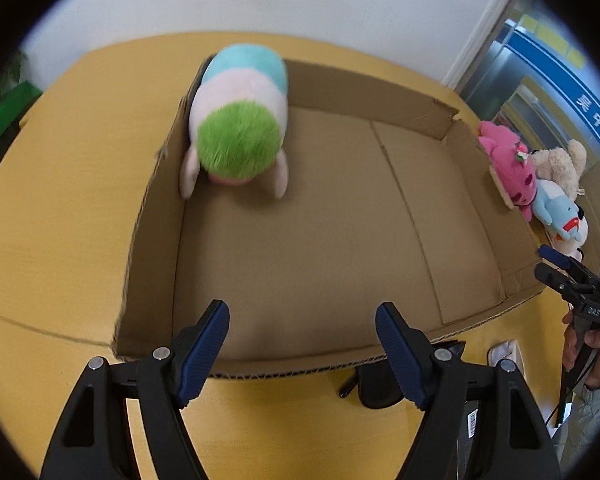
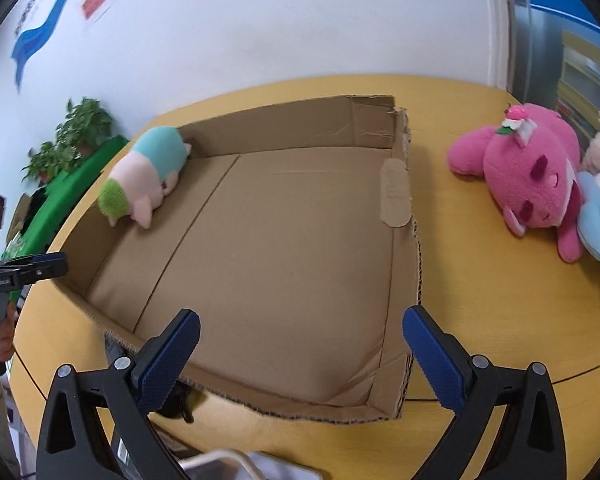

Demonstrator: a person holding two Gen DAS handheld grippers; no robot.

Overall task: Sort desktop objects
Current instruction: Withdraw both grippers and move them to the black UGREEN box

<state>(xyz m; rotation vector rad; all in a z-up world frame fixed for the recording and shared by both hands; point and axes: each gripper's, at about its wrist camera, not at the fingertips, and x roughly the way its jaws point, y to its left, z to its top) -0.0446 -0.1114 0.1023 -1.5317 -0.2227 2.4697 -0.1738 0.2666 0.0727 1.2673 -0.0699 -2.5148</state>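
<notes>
While empty, right gripper point(image 2: 300, 356) gapes wide

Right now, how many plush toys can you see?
4: green-haired plush inside the cardboard box; pink plush, cream plush and blue plush beside it. More may be hidden.

One cardboard box point(image 2: 284, 248) on counter point(image 2: 500, 320), open top. One plush inside box: green-haired doll point(image 2: 144, 178), far left corner. Three plush toys outside box, on counter at right: one pink point(image 2: 528, 176), one cream point(image 1: 560, 162), one light blue point(image 1: 560, 210). Four plush toys total. Two tools: left point(image 1: 302, 340), right point(image 2: 300, 354). One potted plant point(image 2: 72, 136) by wall.
</notes>
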